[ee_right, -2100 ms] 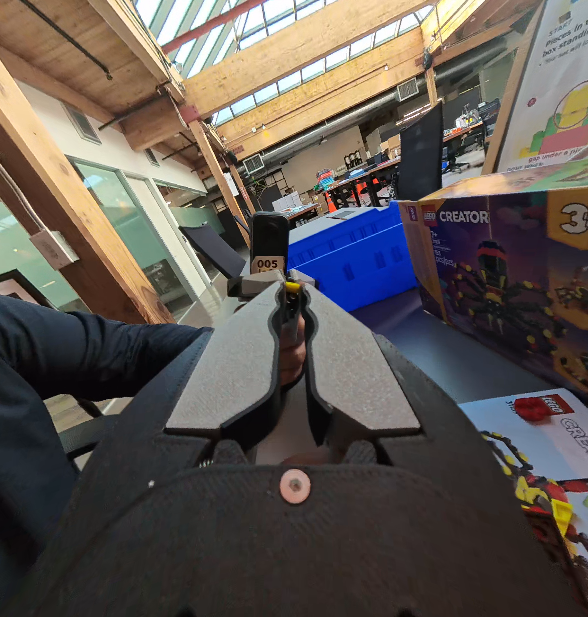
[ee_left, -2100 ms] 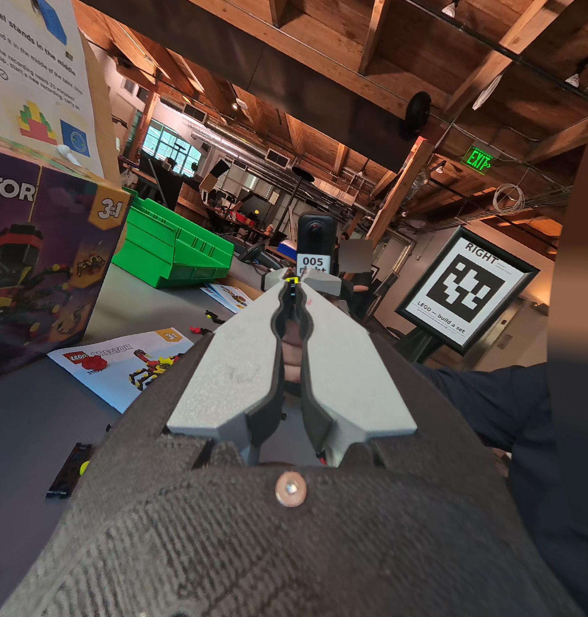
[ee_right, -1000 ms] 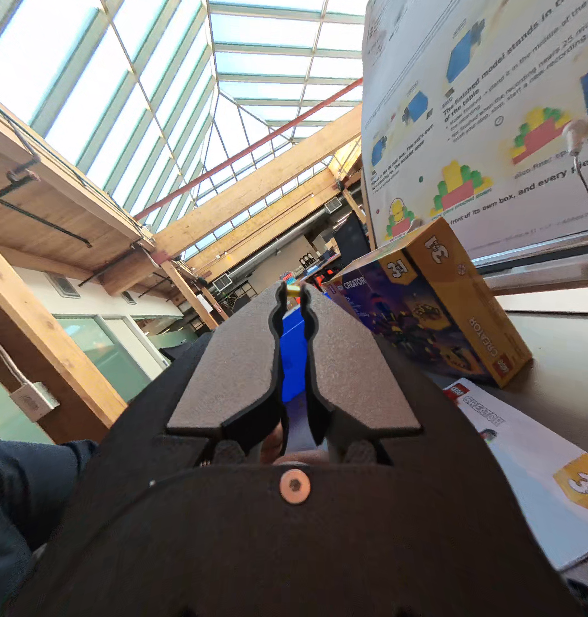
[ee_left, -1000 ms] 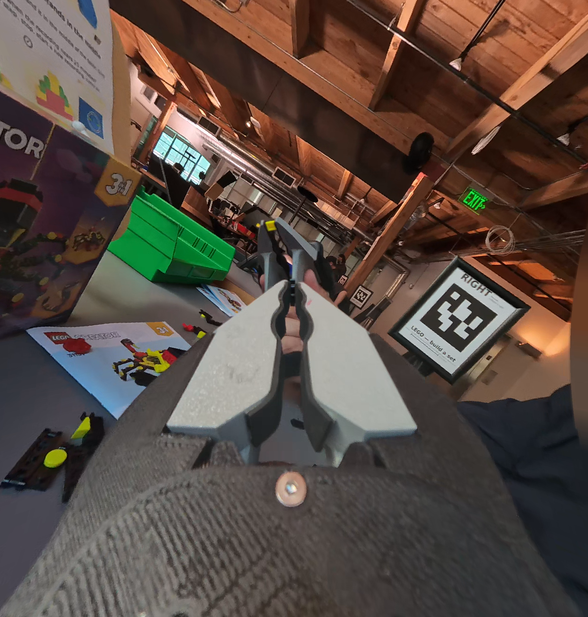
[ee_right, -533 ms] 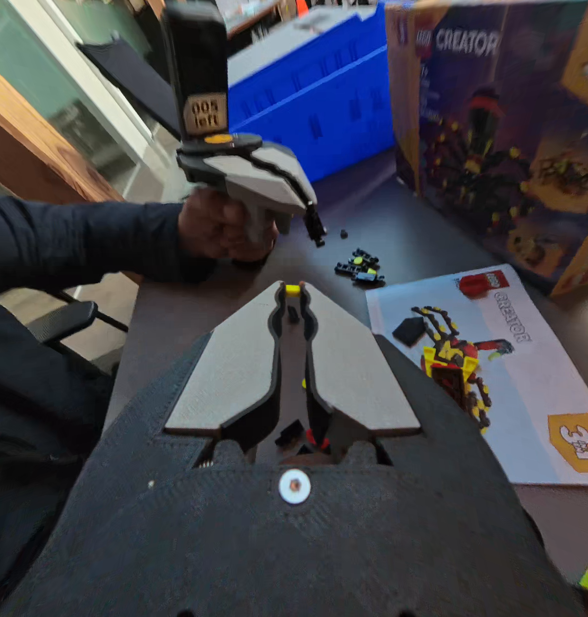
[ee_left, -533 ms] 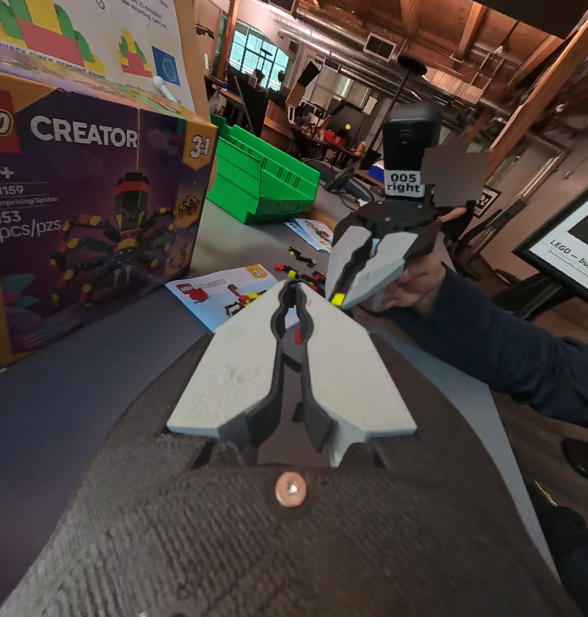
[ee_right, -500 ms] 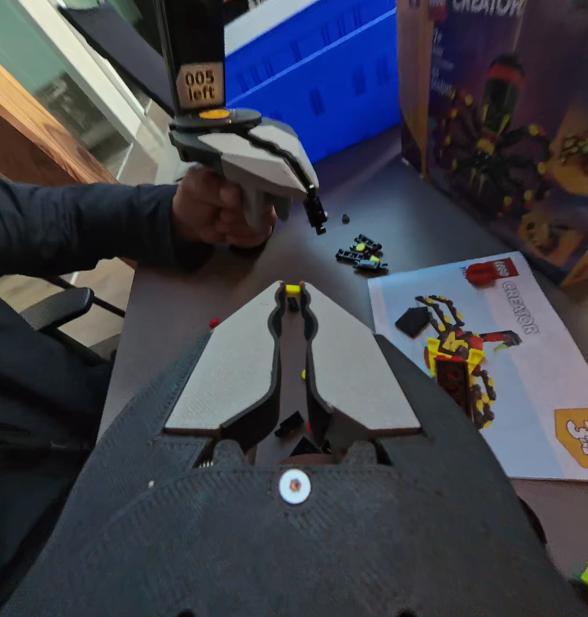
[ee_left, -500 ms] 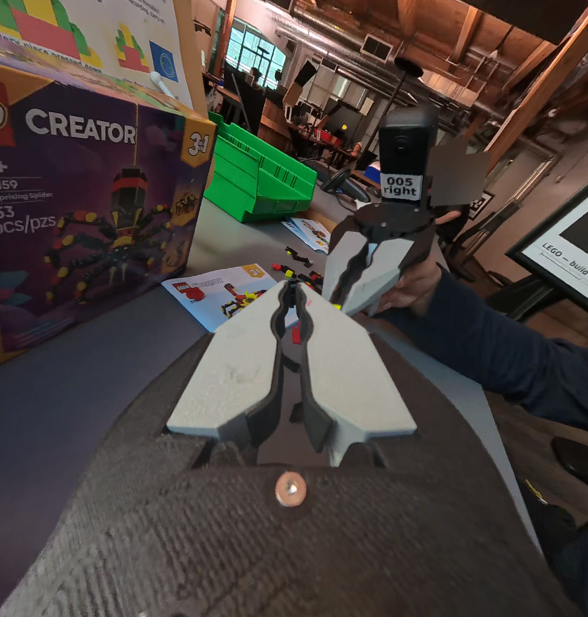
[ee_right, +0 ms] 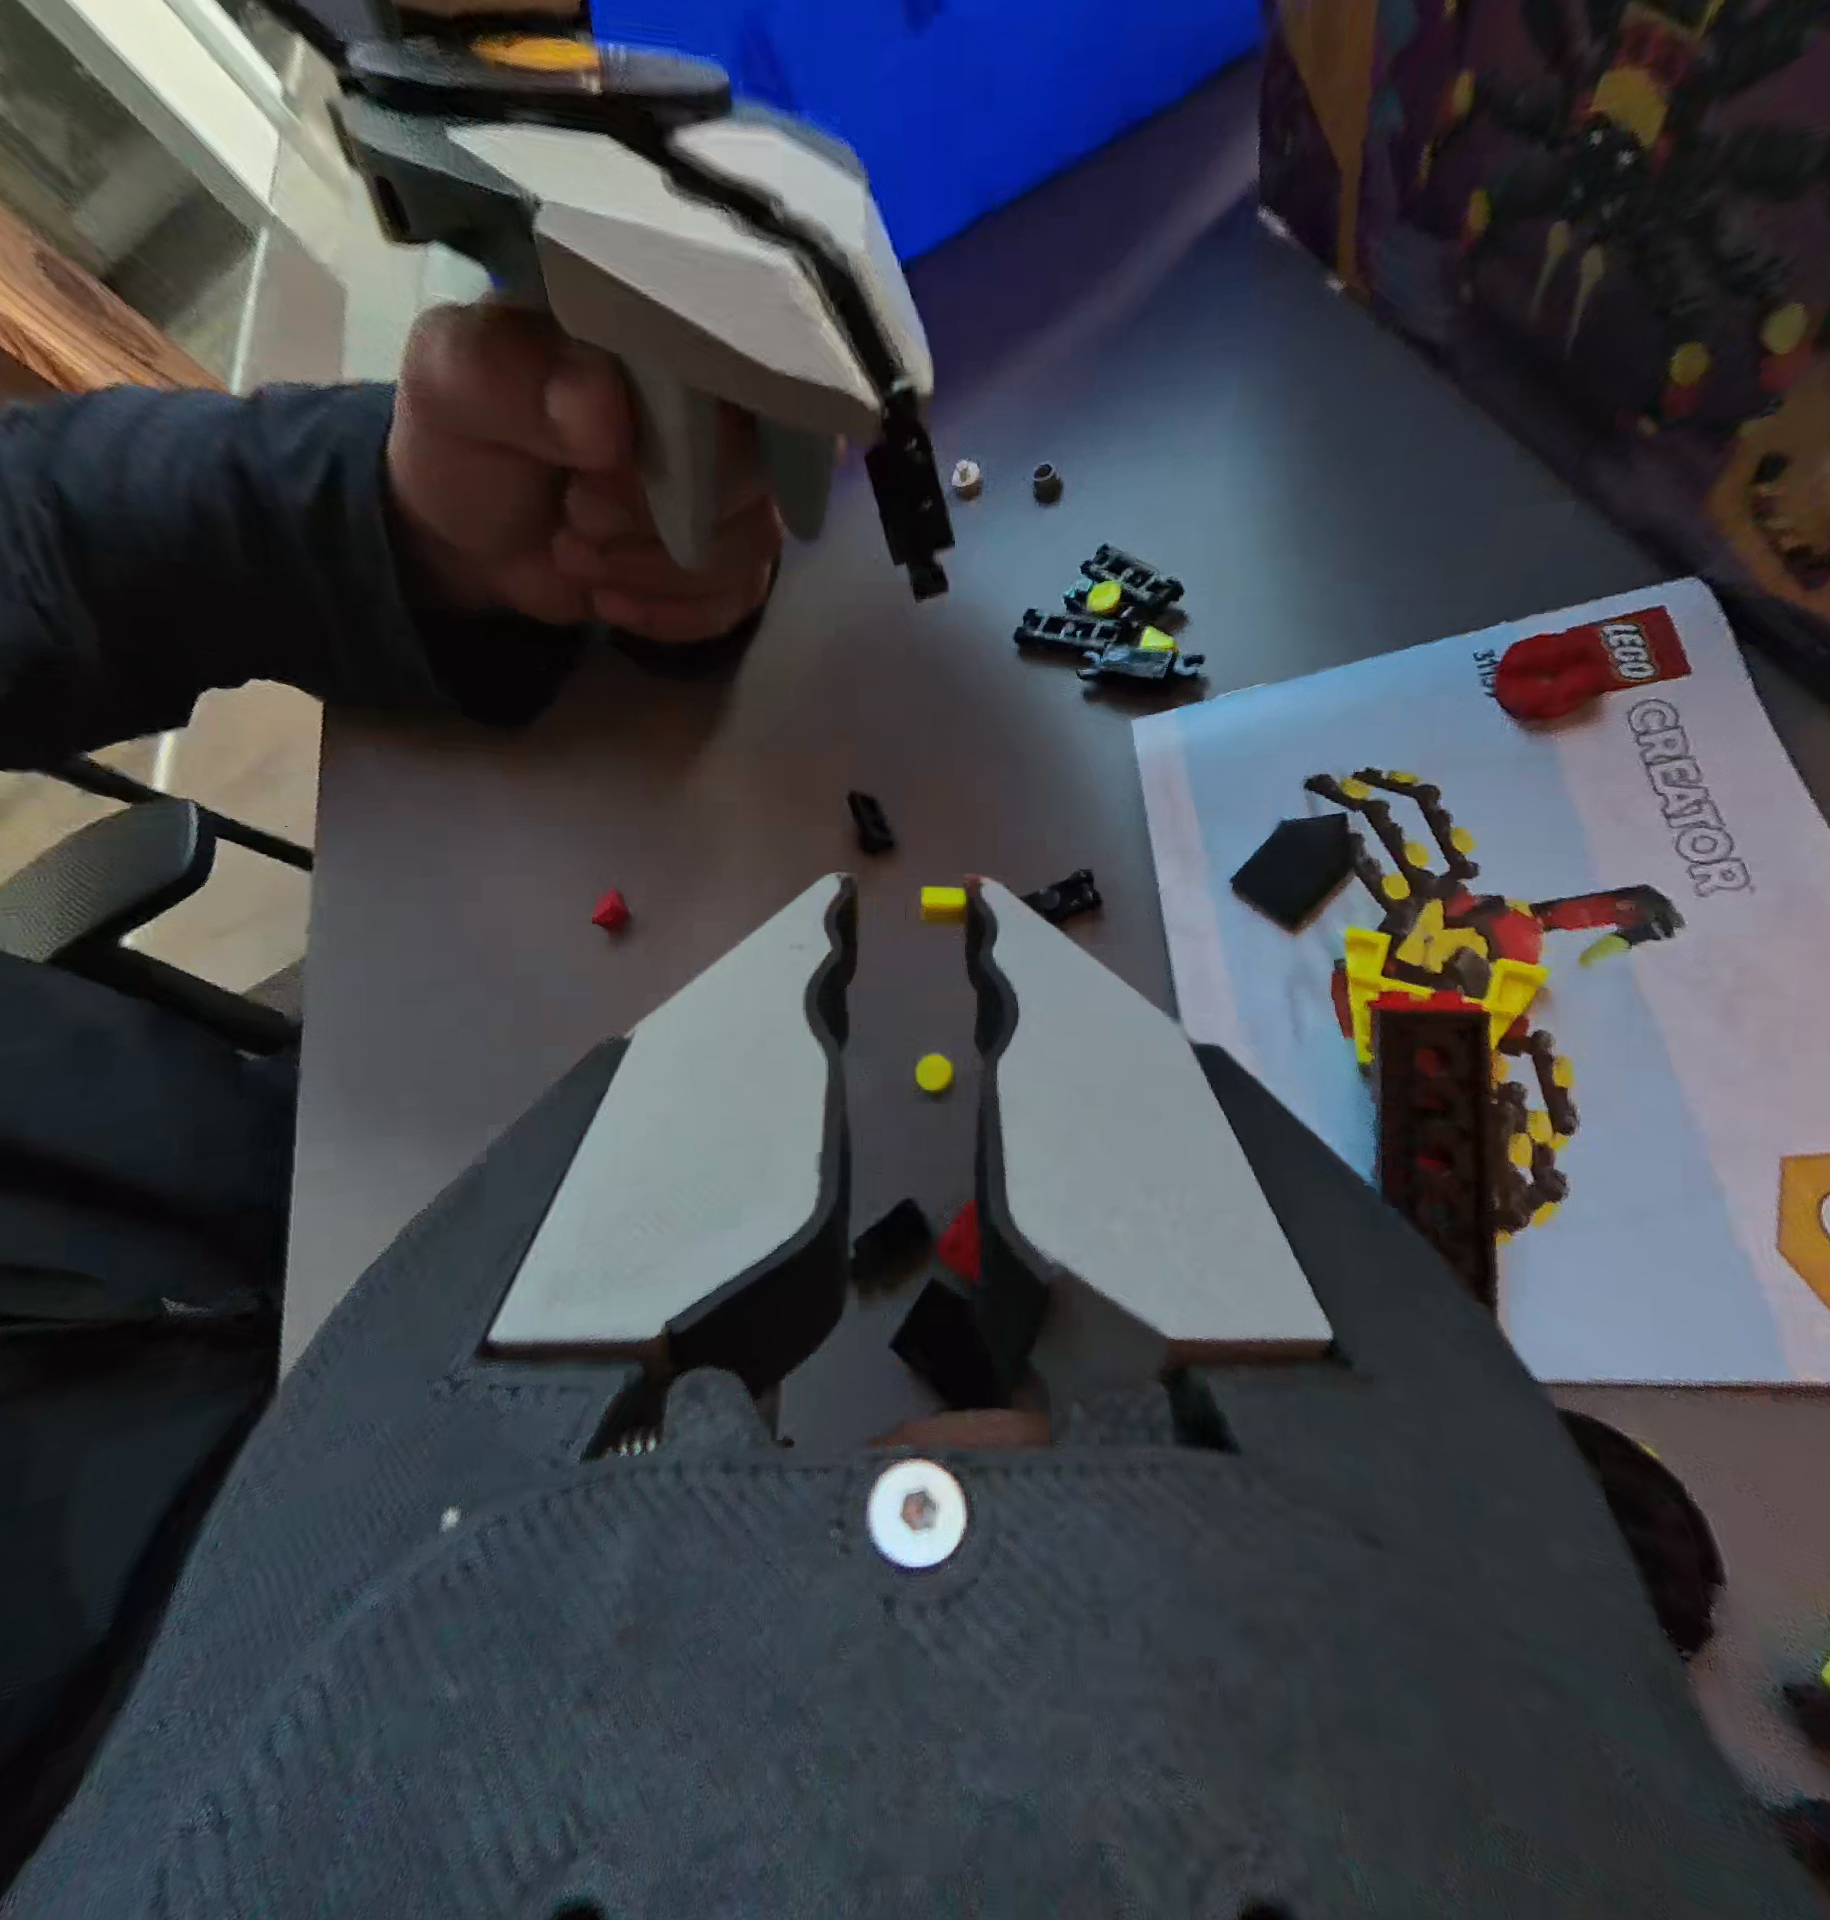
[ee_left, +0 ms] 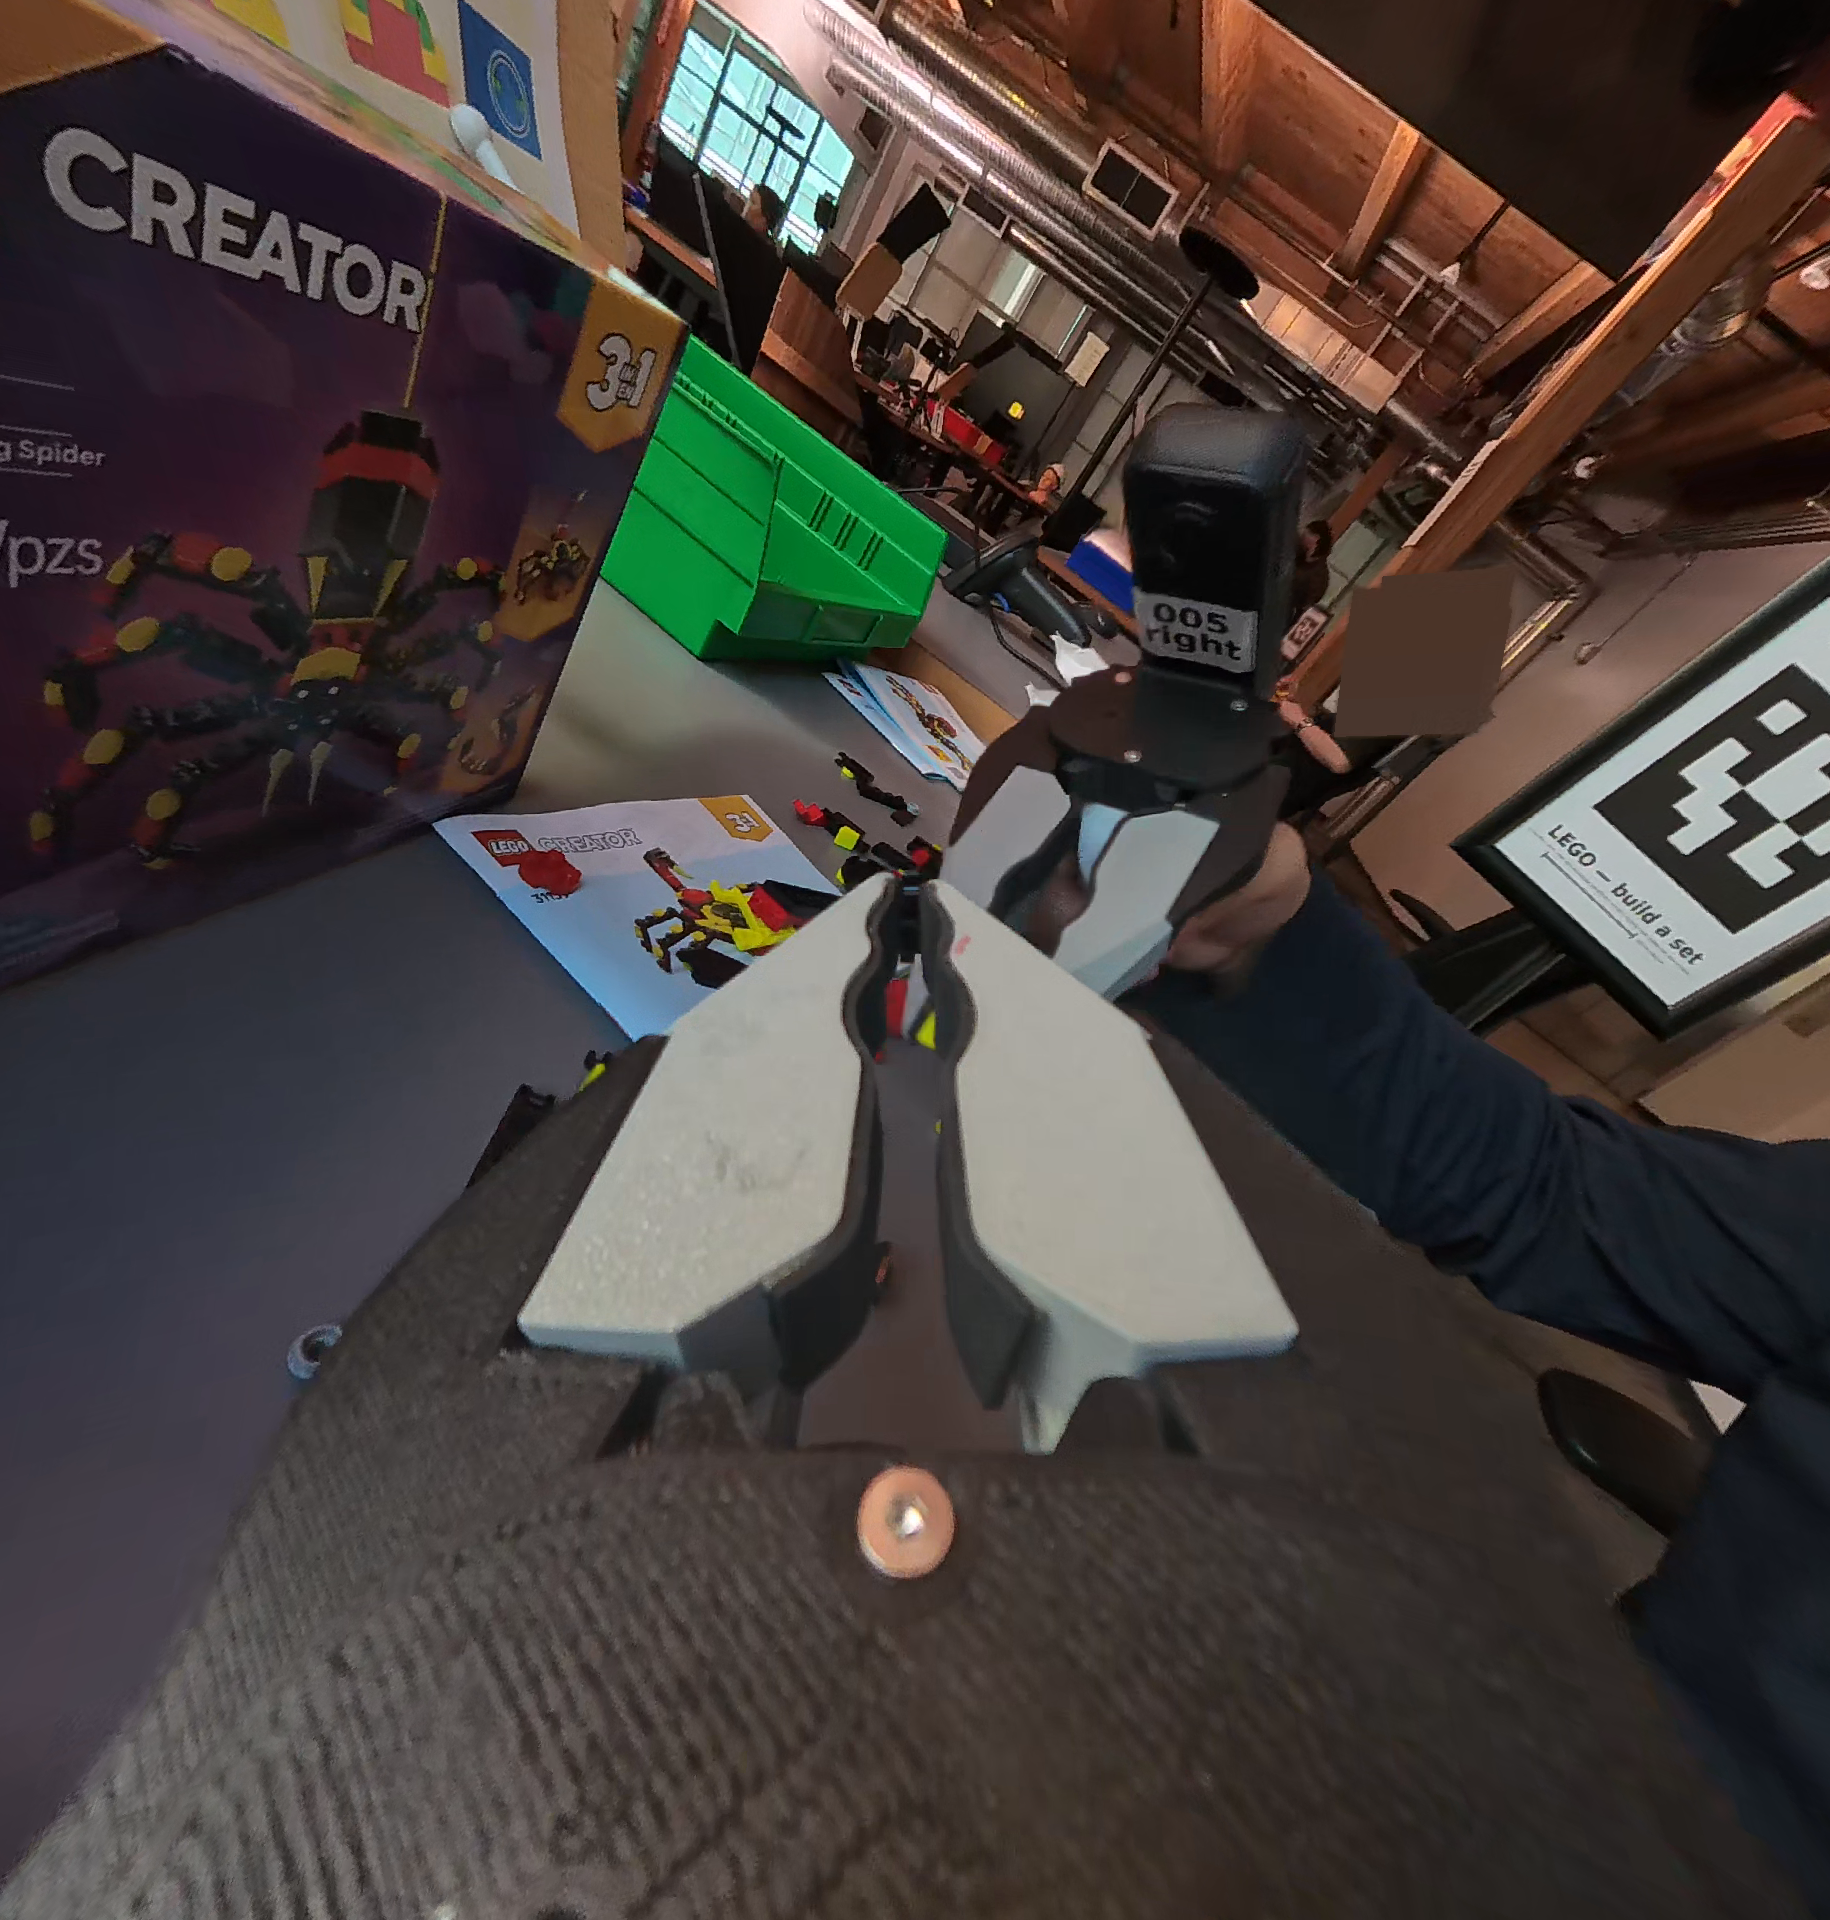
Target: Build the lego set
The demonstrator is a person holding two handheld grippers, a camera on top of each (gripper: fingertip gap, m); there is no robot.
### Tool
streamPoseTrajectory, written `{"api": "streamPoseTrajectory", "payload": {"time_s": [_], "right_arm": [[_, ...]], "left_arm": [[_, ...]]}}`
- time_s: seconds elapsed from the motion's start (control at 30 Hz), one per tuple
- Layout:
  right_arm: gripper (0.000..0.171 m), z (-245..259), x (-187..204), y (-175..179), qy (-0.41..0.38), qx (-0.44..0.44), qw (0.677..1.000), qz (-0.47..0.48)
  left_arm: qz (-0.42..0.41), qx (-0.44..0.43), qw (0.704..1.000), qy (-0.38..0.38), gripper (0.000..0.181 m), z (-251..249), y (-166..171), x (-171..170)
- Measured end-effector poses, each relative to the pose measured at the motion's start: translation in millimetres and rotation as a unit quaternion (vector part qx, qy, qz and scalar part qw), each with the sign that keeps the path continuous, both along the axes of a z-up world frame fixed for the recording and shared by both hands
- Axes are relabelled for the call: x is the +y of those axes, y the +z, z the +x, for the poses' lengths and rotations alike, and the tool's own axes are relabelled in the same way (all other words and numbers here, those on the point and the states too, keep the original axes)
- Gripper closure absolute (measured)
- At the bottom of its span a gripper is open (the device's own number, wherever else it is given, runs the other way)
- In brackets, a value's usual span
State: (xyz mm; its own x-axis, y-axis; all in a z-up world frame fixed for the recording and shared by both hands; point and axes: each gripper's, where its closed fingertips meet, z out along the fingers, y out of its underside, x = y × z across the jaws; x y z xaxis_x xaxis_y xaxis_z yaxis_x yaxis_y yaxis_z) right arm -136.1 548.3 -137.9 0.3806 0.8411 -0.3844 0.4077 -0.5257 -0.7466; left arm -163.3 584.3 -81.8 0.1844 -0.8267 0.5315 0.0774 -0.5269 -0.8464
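My left gripper (ee_left: 903, 896) is shut on a long black lego piece (ee_right: 913, 499), which hangs from its tips above the table in the right wrist view. My right gripper (ee_right: 911, 888) is open over the dark table (ee_right: 578, 1039). A small yellow piece (ee_right: 942, 902) sits at its right fingertip; I cannot tell whether it touches the finger. A yellow round stud (ee_right: 933, 1072), a red piece (ee_right: 610, 909) and small black pieces (ee_right: 869, 821) lie below. A black-and-yellow sub-assembly (ee_right: 1108, 618) lies near the left gripper (ee_right: 895, 400).
The instruction booklet (ee_right: 1513, 987) lies to the right, the purple set box (ee_left: 246, 520) stands behind it. A green bin (ee_left: 776, 540), a second booklet (ee_left: 911, 717) and loose pieces (ee_left: 869, 790) are farther back. A blue bin (ee_right: 942, 104) stands behind the left gripper. A framed marker sign (ee_left: 1721, 810) stands at the right. Tip to tip, the grippers are about 8 centimetres apart. The left gripper is farther from the yellow round stud (ee_right: 933, 1072), some 12 centimetres, than the right, some 5 centimetres.
Both grippers have tilted down from the ceiling towards the table and come close together. My right jaws have opened off the yellow piece. My left gripper stays shut on the black piece.
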Motion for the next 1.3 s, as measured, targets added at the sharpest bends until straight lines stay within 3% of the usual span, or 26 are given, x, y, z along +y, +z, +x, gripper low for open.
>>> {"api": "streamPoseTrajectory", "payload": {"time_s": [0.07,0.1,0.13,0.23,0.27,0.3,0.33,0.37,0.4,0.47,0.6,0.7,0.9,1.0,1.13,1.3], "right_arm": [[0.132,8,6,-12,-0.015,-0.053,0.998,0.022],[0.132,18,11,-29,-0.022,-0.124,0.991,0.047],[0.145,22,17,-34,-0.033,-0.159,0.983,0.084],[0.125,5,6,-11,-0.012,-0.085,0.993,0.078],[0.112,5,2,-14,0.000,-0.083,0.995,0.063],[0.110,13,6,-26,-0.006,-0.128,0.989,0.068],[0.128,21,15,-33,-0.017,-0.169,0.980,0.106],[0.132,22,18,-29,-0.023,-0.179,0.973,0.140],[0.120,15,14,-22,-0.008,-0.154,0.977,0.148],[0.120,2,5,-5,0.005,-0.080,0.989,0.123],[0.119,17,22,-14,-0.023,-0.126,0.979,0.160],[0.121,-1,18,17,-0.021,-0.010,0.987,0.161],[0.134,-8,16,42,-0.023,0.051,0.975,0.216],[0.137,-13,10,41,-0.005,0.062,0.977,0.205],[0.169,-18,-1,30,0.033,0.048,0.978,0.199],[0.170,-21,-5,31,0.041,0.064,0.978,0.192]], "left_arm": [[-0.008,-0.006,1.000,-0.002,0.181,0,0,0],[-0.010,-0.007,1.000,-0.004,0.181,0,0,0],[-0.013,-0.007,1.000,-0.007,0.181,1,0,-1],[-0.016,-0.007,1.000,-0.012,0.181,2,-1,-3],[-0.015,-0.006,1.000,-0.012,0.181,3,-1,-3],[-0.015,-0.006,1.000,-0.013,0.181,3,-1,-3],[-0.017,-0.006,1.000,-0.014,0.181,3,-1,-3],[-0.020,-0.006,1.000,-0.016,0.181,3,-2,-4],[-0.023,-0.008,1.000,-0.018,0.181,4,-2,-4],[-0.024,-0.010,0.999,-0.018,0.181,4,-1,-4],[-0.026,-0.010,0.999,-0.025,0.181,5,-2,-6],[-0.024,-0.011,0.999,-0.029,0.181,5,-1,-7],[-0.024,-0.013,0.998,-0.051,0.181,7,-1,-13],[-0.046,-0.016,0.993,-0.104,0.181,13,-2,-27],[-0.038,-0.014,0.993,-0.109,0.181,14,-2,-30],[-0.030,-0.006,0.991,-0.128,0.181,11,-2,-33]]}}
